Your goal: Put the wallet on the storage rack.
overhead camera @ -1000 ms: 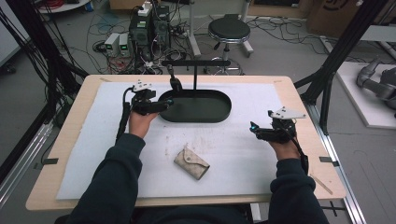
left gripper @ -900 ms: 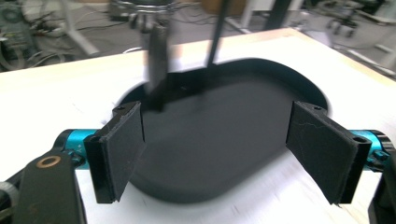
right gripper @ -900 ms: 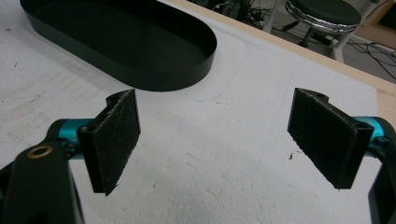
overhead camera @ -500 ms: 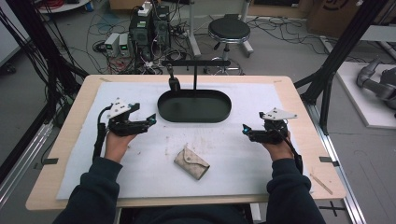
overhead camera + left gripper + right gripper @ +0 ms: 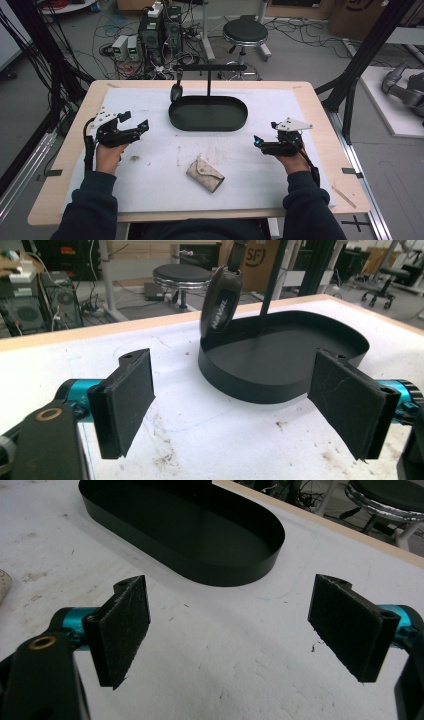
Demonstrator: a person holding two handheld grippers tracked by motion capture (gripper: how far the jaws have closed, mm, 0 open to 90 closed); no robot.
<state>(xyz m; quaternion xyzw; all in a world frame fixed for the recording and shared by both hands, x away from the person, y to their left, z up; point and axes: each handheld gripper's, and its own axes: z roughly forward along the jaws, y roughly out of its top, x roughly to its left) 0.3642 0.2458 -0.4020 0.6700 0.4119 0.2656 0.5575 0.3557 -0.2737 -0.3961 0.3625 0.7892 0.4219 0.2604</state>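
My fingers [image 5: 127,400] gape wide on both grippers, empty above the white padded surface [image 5: 160,172]; next, probably reaching the beige fabric pouch [image 5: 205,174].

Both forearms, in dark sleeves, come in from the near edge of the table. The left hand [image 5: 107,155] holds the left gripper [image 5: 141,126] above the left part of the table, closer to the left edge than to the middle, and its jaws point to the right and a little toward the far edge. They are wide apart and hold nothing. The right hand [image 5: 290,159] holds the right gripper [image 5: 257,141] above the right part of the table, with its jaws pointing left. They are also wide apart and hold nothing. The two grippers are well apart from each other.
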